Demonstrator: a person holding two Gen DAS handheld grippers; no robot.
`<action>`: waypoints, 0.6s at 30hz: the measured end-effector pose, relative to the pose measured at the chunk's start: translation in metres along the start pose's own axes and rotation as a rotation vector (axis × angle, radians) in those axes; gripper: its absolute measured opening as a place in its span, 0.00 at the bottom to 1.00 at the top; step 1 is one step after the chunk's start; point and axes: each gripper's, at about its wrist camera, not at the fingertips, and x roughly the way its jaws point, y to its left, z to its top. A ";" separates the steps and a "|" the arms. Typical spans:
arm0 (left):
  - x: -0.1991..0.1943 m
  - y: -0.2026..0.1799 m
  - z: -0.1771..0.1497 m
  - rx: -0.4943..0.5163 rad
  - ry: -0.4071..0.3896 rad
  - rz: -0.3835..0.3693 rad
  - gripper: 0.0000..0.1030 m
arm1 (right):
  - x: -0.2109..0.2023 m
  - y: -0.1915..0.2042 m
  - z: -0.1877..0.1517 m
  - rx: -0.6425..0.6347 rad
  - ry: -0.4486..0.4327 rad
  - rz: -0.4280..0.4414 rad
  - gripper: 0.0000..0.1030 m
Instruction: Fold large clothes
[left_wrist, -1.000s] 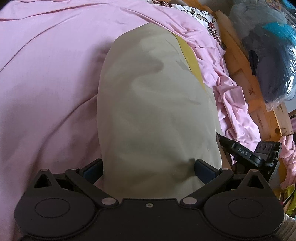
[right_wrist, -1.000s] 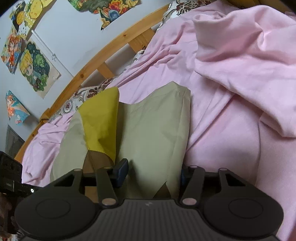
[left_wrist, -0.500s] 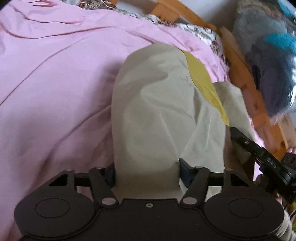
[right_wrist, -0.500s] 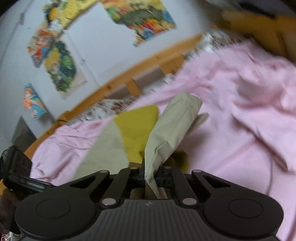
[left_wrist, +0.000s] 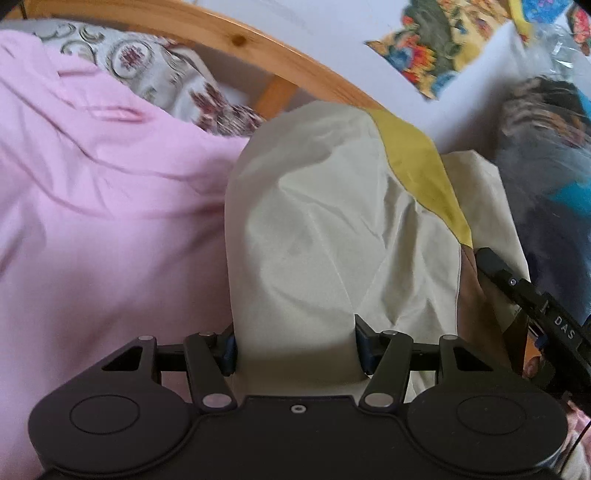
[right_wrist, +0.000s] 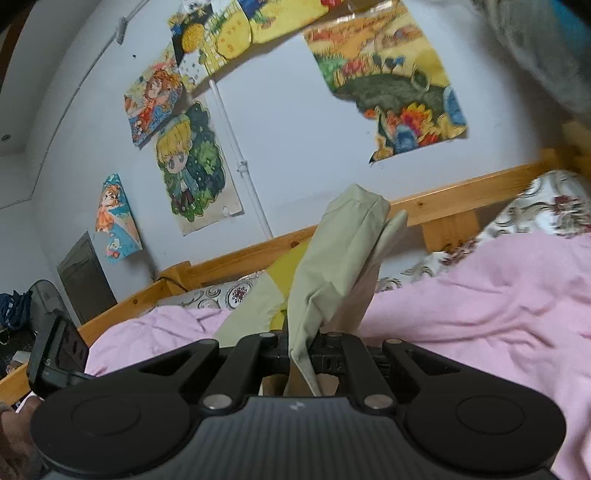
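Left wrist view: the left hand-held gripper (left_wrist: 295, 345) has its jaws closing, one blue pad at each side edge of a broad fold of the beige garment (left_wrist: 314, 240); the cloth fills the gap between the pads and both press against it. The garment runs away from the jaws in a wide, creased panel above the pink bedsheet (left_wrist: 92, 221), with a yellow panel (left_wrist: 421, 173) showing along its far right edge. At the right edge of the view the black body of the right hand-held gripper (left_wrist: 535, 306) appears beside the cloth, its jaws hidden here. Beyond the garment lie a patterned pillow (left_wrist: 177, 81) and the wooden bed frame (left_wrist: 258, 48).

Right wrist view: the right hand-held gripper (right_wrist: 301, 354) has its fingers pressed together on a thin, bunched edge of the beige garment (right_wrist: 332, 266), which stands up from the jaws in a narrow column against the wall. The yellow panel (right_wrist: 284, 273) shows behind this column. The pink bedsheet (right_wrist: 480, 306) covers the bed at right and lower left. The wooden bed frame (right_wrist: 461, 195) runs across the middle, with the patterned pillow (right_wrist: 546, 210) against it. Cartoon posters (right_wrist: 192, 166) hang on the pale wall (right_wrist: 295, 129).
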 end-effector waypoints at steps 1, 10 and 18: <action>0.007 0.005 0.005 0.004 0.002 0.019 0.59 | 0.016 -0.004 0.002 0.005 0.007 -0.003 0.06; 0.033 0.018 -0.015 0.094 0.014 0.088 0.77 | 0.094 -0.068 -0.052 0.087 0.198 -0.171 0.24; 0.017 0.006 -0.027 0.105 0.010 0.133 0.92 | 0.046 -0.089 -0.062 0.167 0.160 -0.223 0.75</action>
